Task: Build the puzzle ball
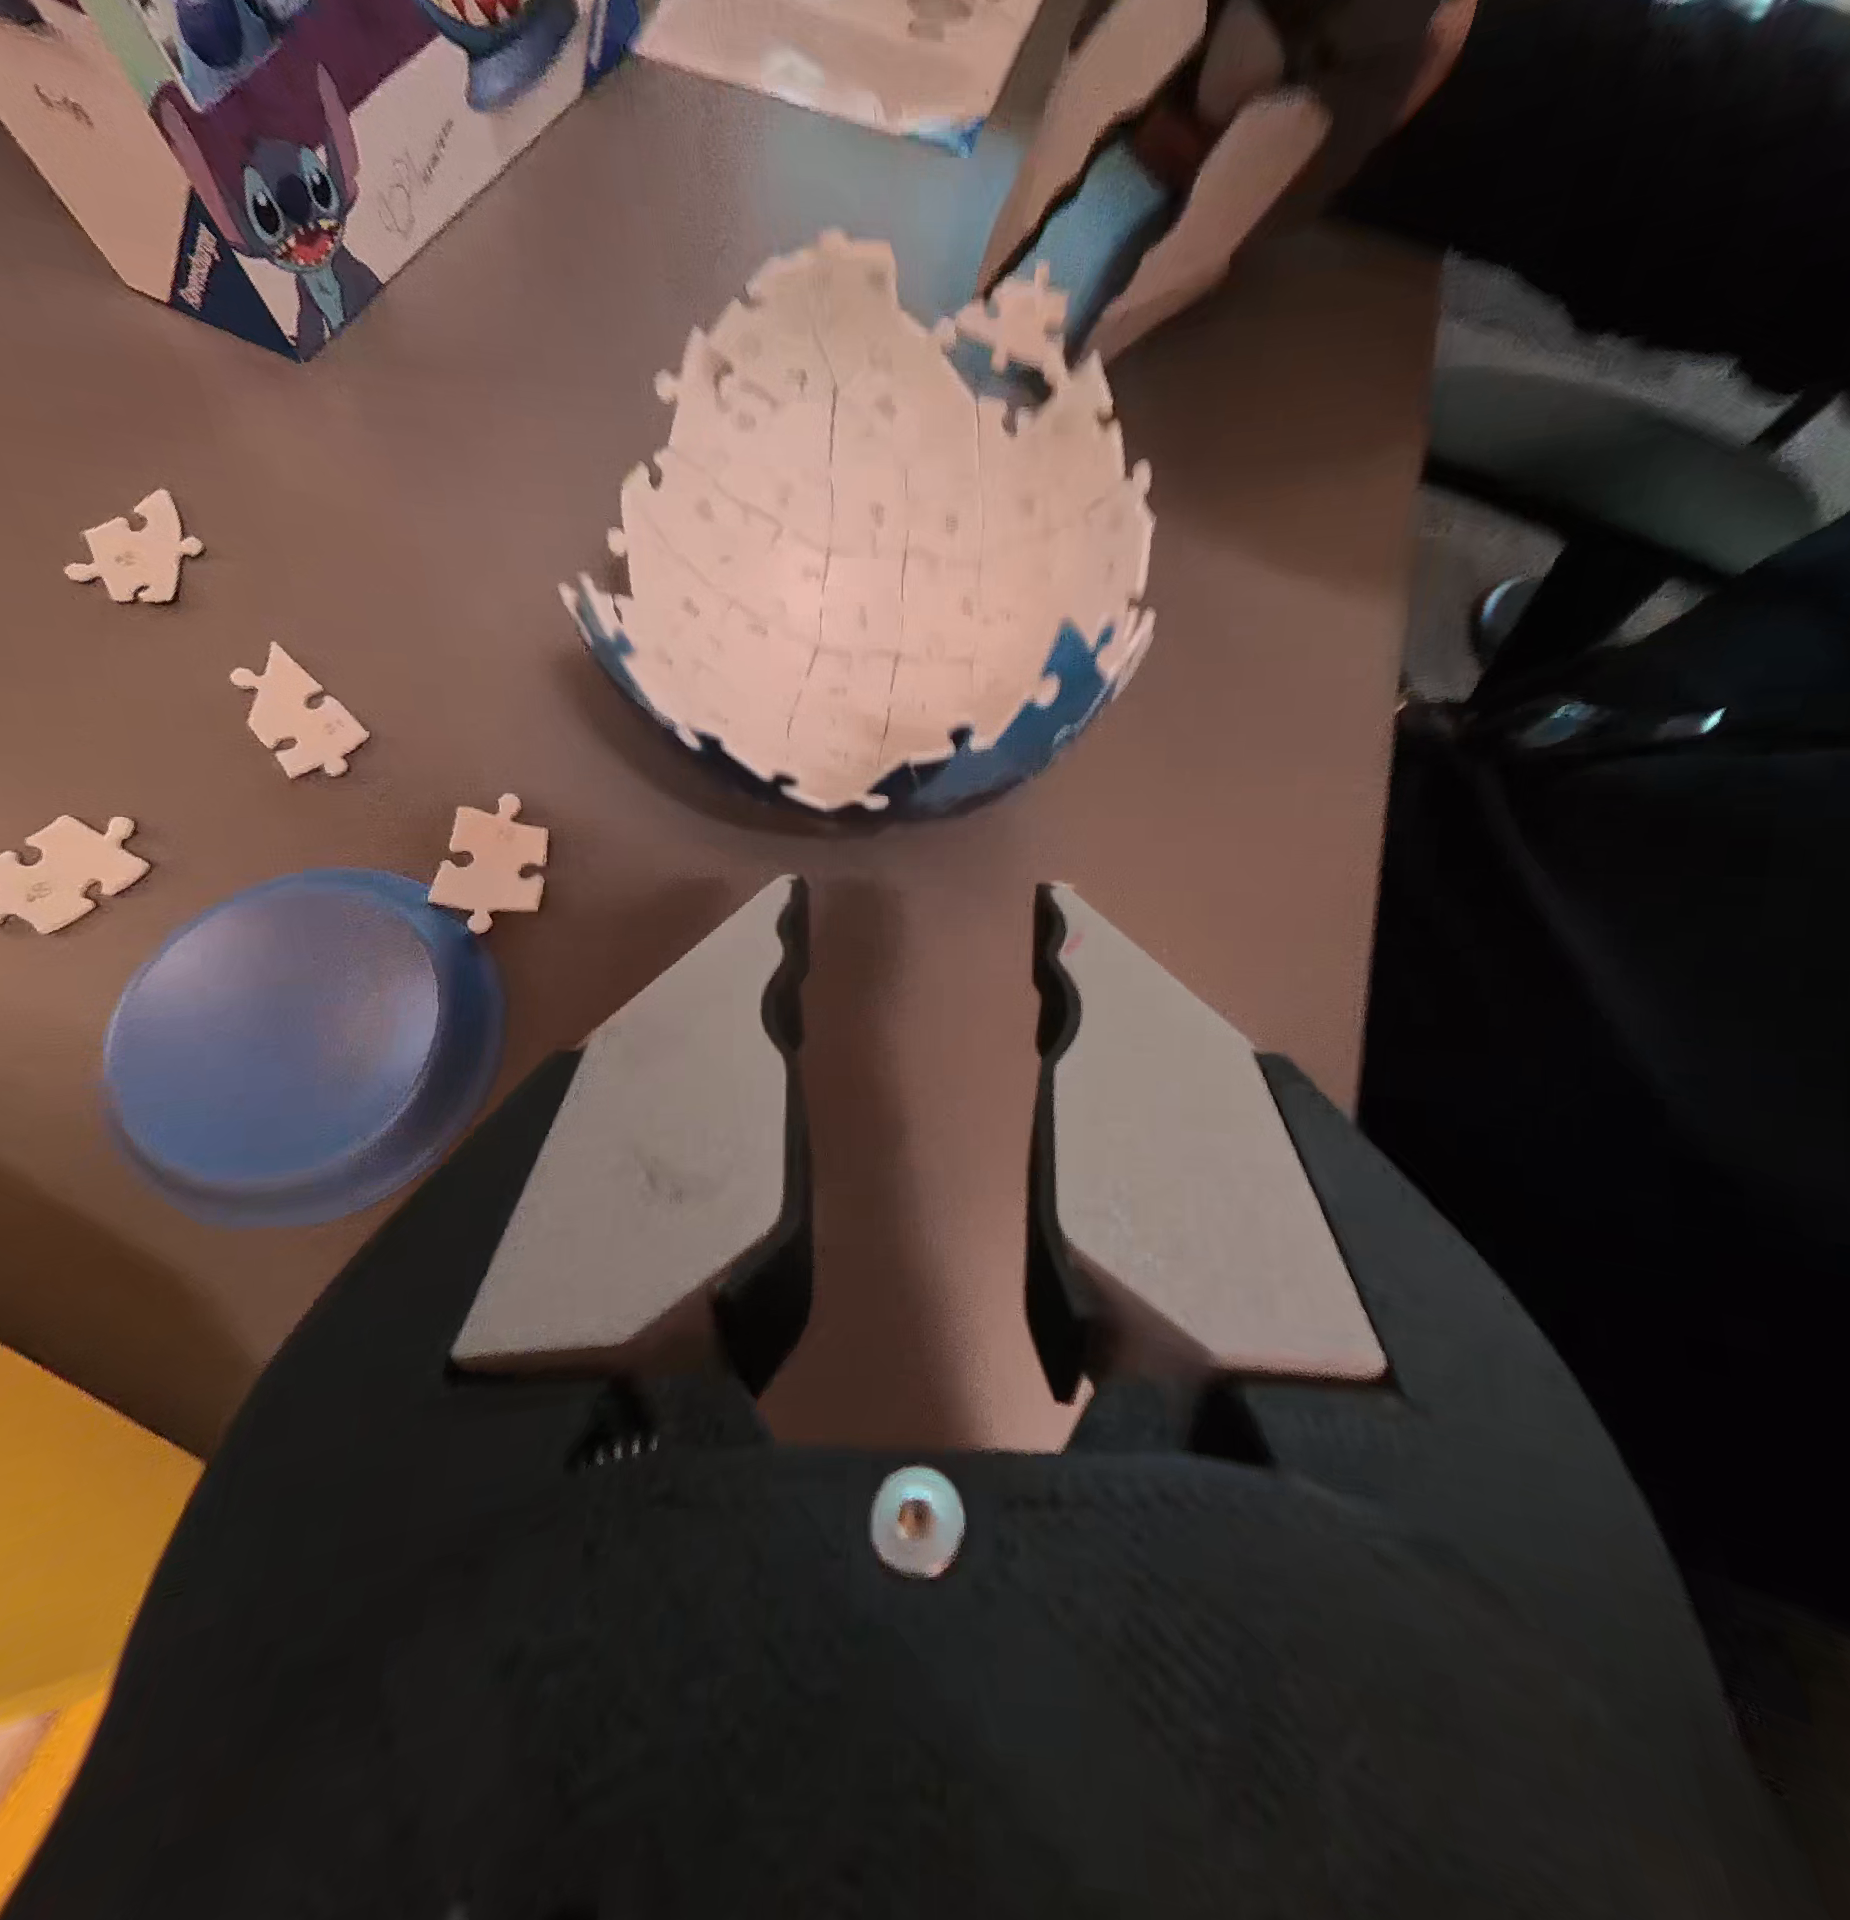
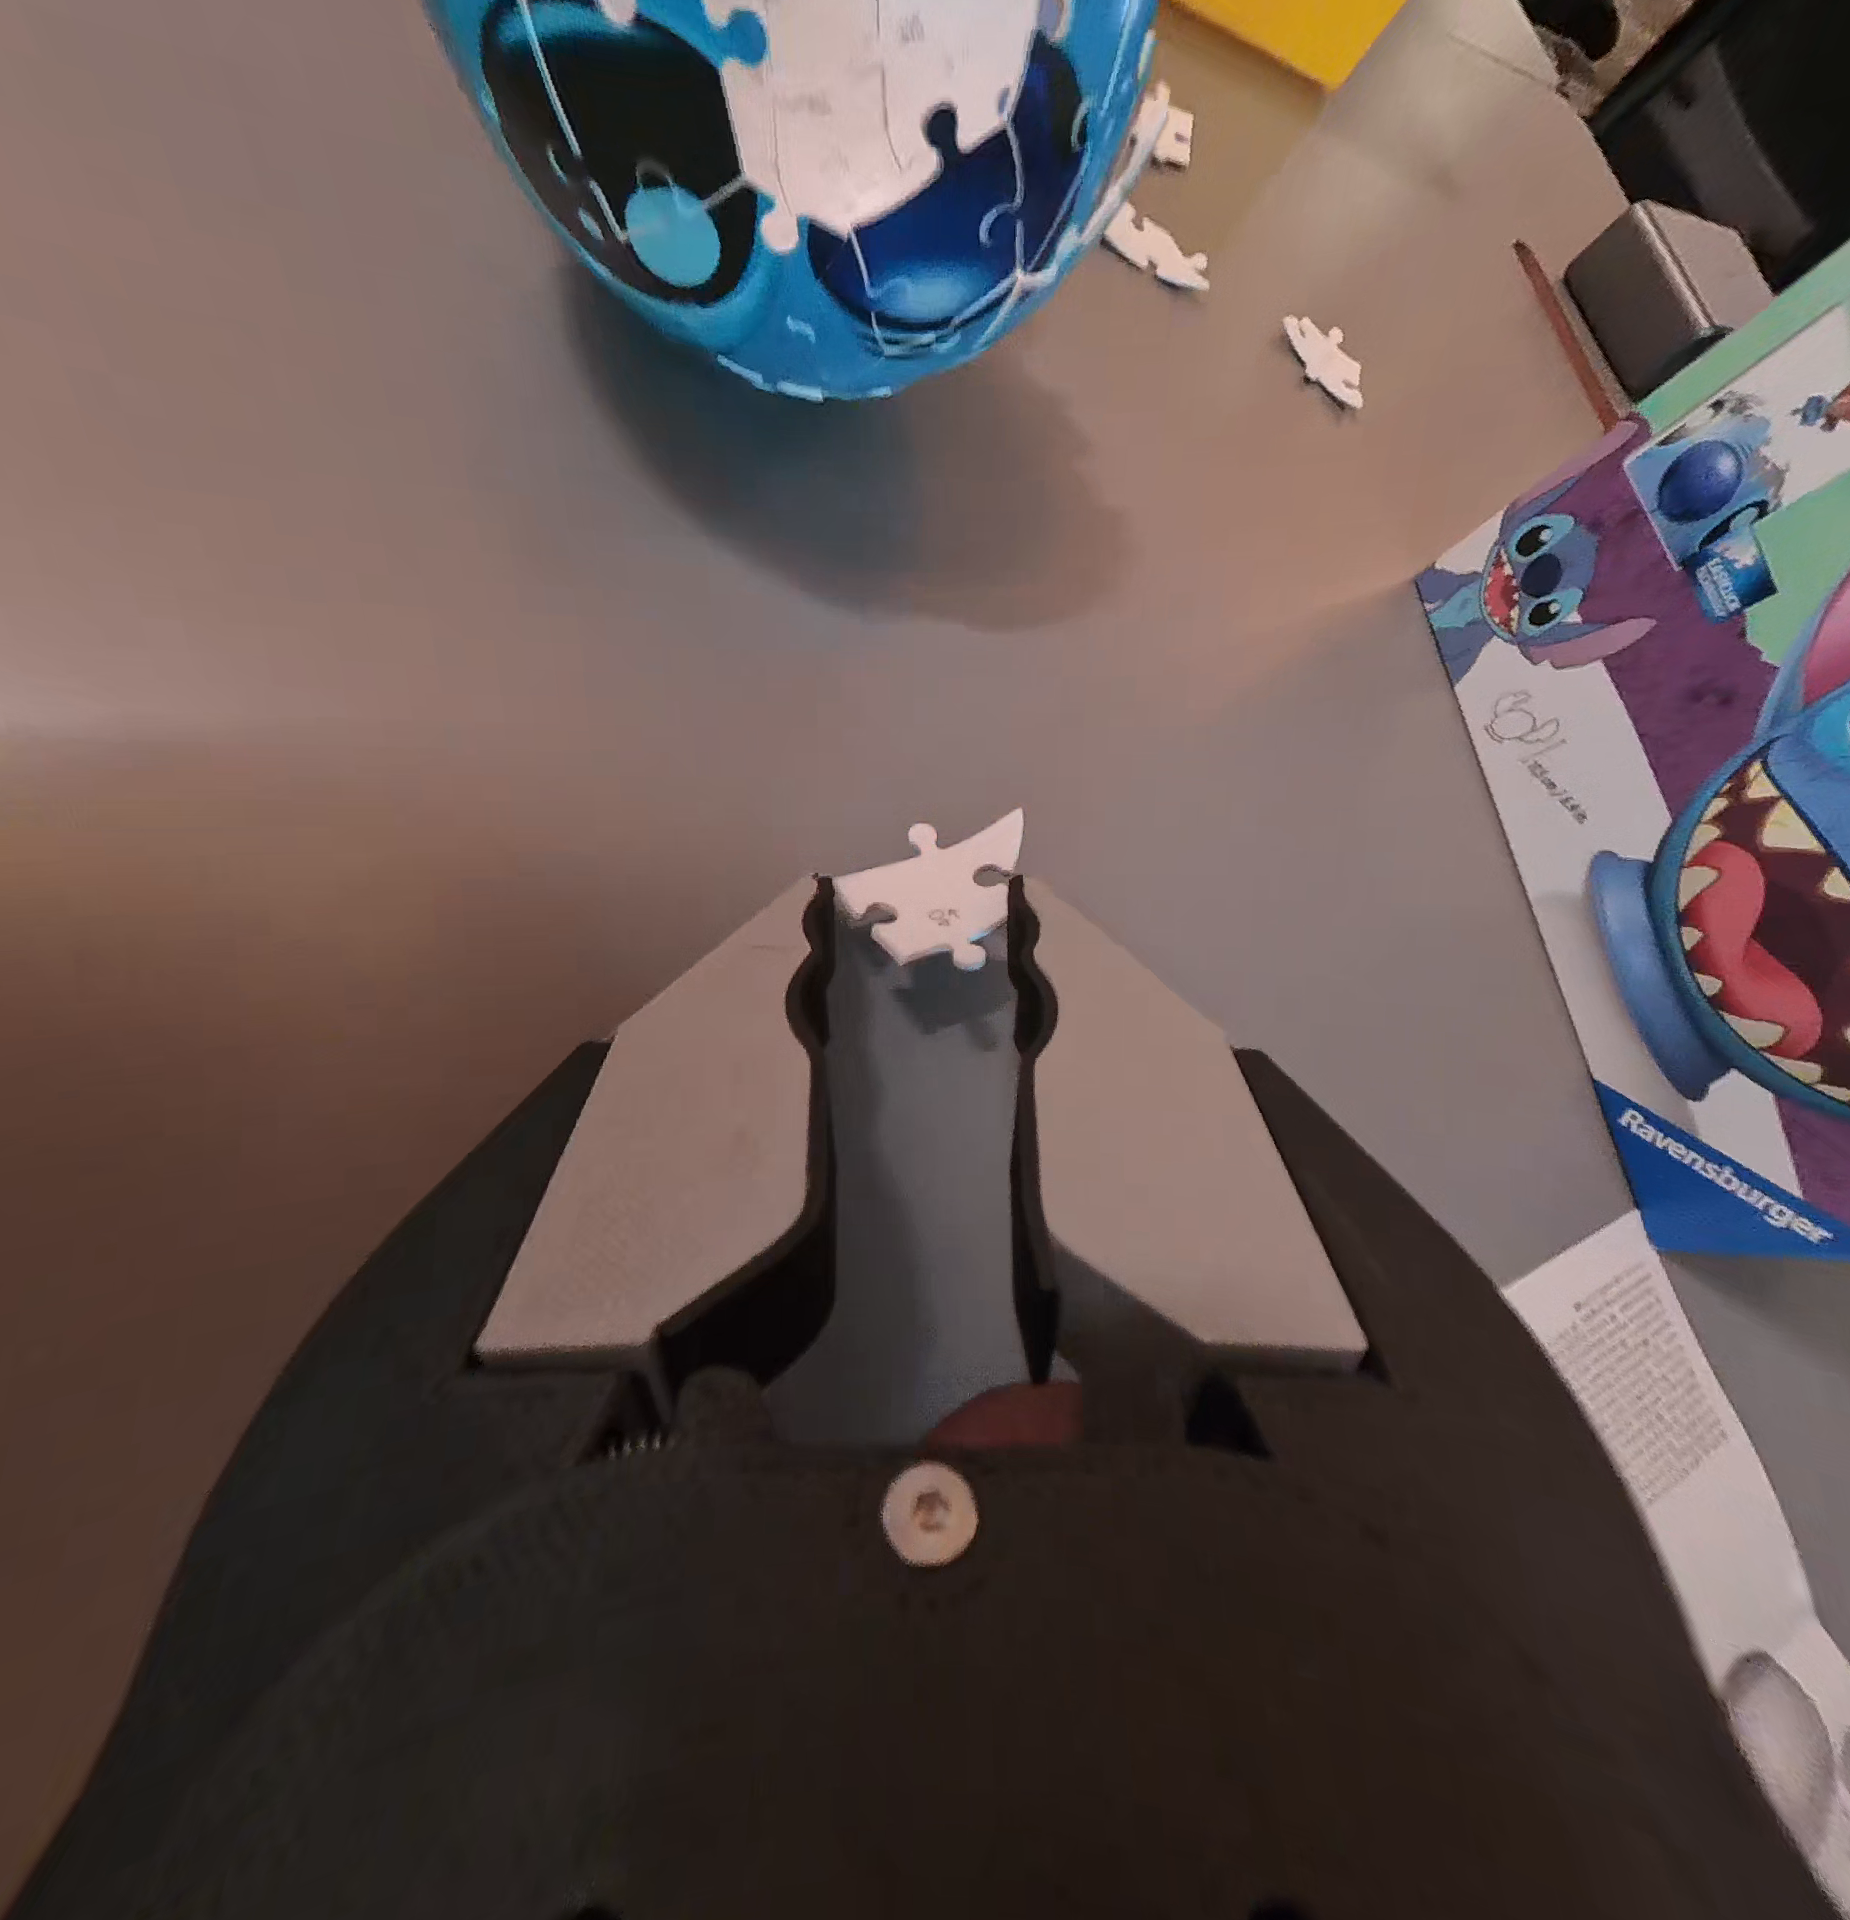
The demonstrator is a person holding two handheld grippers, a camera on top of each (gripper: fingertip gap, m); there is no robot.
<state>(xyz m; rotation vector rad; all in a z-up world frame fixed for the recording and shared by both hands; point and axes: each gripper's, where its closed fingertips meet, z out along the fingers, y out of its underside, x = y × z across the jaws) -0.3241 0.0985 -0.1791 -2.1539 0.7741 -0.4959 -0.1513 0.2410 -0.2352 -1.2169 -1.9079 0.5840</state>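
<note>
Pinching a white piece (image 2: pixel 936 906), your right gripper (image 2: pixel 918 883) hangs over the tabletop (image 2: pixel 381 623) short of the ball (image 2: pixel 796 187). Your left gripper (image 1: pixel 919 894) sits released, empty, just before the ball (image 1: pixel 879 540).

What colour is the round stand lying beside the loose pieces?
Translucent blue; the round stand shows best in the left wrist view.

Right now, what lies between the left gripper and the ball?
Only bare table, in the left wrist view, between the open left gripper and the half-built ball.

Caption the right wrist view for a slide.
Right gripper pinching a white puzzle piece at its fingers, facing the half-built blue puzzle ball.
</note>
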